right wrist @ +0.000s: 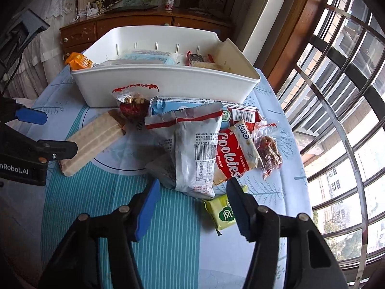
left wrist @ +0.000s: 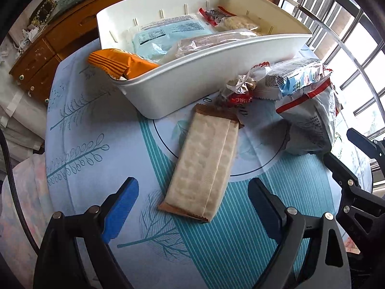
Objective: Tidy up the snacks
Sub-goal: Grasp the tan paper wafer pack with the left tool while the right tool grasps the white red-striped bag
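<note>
A white bin at the table's far side holds several snacks; an orange pack hangs over its left end. A long tan pack lies flat on the table, and my left gripper is open with its fingers on either side of the pack's near end, not touching it. In the right wrist view the bin stands behind a pile with a white-and-red bag, a red cookies pack and a yellow-green pack. My right gripper is open just before the white bag, empty.
The table wears a blue patterned cloth. A wooden dresser stands behind the table. A barred window runs along the right. A clear wrapper with red-brown snack lies at the pile's right.
</note>
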{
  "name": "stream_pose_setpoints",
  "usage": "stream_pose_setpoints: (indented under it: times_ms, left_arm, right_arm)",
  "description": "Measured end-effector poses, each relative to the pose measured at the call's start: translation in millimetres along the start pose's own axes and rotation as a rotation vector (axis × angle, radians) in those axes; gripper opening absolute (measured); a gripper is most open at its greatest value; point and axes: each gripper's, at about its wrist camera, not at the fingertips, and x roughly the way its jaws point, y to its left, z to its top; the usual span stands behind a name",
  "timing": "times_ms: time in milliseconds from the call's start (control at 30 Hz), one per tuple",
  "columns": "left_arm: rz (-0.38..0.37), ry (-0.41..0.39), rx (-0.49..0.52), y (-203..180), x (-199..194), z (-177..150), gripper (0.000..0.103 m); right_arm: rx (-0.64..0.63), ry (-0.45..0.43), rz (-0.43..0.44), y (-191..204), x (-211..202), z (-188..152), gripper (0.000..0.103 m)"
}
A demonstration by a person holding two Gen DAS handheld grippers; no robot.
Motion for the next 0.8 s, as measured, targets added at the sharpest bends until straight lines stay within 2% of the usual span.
stream_pose_setpoints:
  times_ms: [267, 400, 800]
  left_arm:
    - [0.015, 0.039, -0.002, -5.1, 23.8, 8.2, 0.089]
    - [0.025, 0.050, -0.004, -7.8, 31.0, 13.8, 0.089]
    - [0.036, 0.089, 0.006, -14.9, 55.5, 29.9, 0.082]
  right_arm:
    - [0.000, 0.006, 0.020, -2.6, 19.6, -0.2, 0.050]
    - [-0.005, -0.014, 0.054, -3.1, 24.9, 2.8, 0.050]
    - [0.006, -0.038, 0.069, -14.2, 38.8, 10.3, 0.050]
